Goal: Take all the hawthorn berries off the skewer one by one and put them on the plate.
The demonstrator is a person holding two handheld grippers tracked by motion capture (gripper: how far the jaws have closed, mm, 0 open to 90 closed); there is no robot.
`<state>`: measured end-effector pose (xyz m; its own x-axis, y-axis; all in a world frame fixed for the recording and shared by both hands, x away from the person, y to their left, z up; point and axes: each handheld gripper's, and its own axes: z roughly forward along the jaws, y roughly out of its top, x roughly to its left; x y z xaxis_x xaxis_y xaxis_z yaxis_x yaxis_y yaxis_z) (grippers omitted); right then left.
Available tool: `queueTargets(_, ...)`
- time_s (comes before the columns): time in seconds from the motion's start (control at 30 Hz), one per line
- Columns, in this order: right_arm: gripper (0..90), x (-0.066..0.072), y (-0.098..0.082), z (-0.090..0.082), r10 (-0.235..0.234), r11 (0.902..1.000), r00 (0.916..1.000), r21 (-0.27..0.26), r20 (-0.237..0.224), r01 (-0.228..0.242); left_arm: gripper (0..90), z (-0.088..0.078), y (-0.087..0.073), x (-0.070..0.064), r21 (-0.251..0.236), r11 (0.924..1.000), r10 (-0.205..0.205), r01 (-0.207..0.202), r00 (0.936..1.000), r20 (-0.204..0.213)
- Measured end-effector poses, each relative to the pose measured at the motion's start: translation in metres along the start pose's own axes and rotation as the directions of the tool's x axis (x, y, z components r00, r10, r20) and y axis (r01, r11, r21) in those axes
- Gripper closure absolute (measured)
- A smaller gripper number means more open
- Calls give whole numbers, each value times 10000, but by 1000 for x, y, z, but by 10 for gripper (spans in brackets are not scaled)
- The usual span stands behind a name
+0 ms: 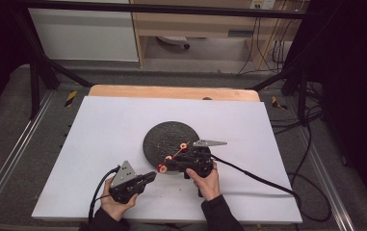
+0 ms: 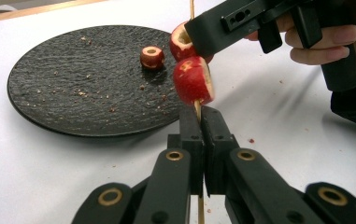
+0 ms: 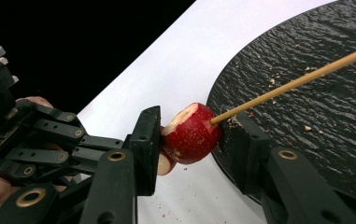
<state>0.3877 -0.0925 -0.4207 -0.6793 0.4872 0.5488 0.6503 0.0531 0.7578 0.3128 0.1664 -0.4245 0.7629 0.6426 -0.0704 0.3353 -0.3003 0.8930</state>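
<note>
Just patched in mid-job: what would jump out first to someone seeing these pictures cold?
The red fruit pieces threaded on a thin wooden skewer, held over the near edge of the round black plate. The left claw is clamped shut on the skewer's end, while the right claw squeezes one fruit piece. Another red piece sits alone on the crumb-strewn plate.

The plate (image 2: 63, 88) is black with a rippled, stony texture, flecked with pale crumbs. The fruit pieces (image 2: 193, 80) have glossy red skin and cream flesh at the cut faces. The skewer (image 3: 297, 80) is pale tan wood. The counter (image 1: 109, 130) is plain white. Both hand-held grippers (image 2: 202, 116) are matte black with brass-coloured pivots.
</note>
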Motion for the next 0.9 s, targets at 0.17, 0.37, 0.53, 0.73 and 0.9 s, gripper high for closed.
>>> queueTargets(0.17, 607, 0, 2, -1, 47, 10000, 10000, -71, 21, -47, 881, -1, 0, 0, -43, 10000, 6, -6, 10000, 4)
queueTargets(0.37, 608, 1, 5, -5, -24, 9998, 9999, -210, 137, 27, 881, -3, 1, 0, -118, 9999, 13, -13, 10000, 17)
queueTargets(0.53, 608, 0, 11, -10, -81, 9994, 9996, -339, 260, 90, 881, -4, 2, 0, -189, 9998, 19, -19, 10000, 19)
queueTargets(0.73, 608, -1, 19, -16, -204, 9984, 9989, -522, 424, 226, 881, -5, 2, 0, -228, 9997, 4, -3, 10000, 39)
queueTargets(0.9, 609, -1, 26, -22, -250, 9975, 9980, -642, 577, 287, 881, -6, 2, 1, -269, 9996, 3, -1, 10000, 59)
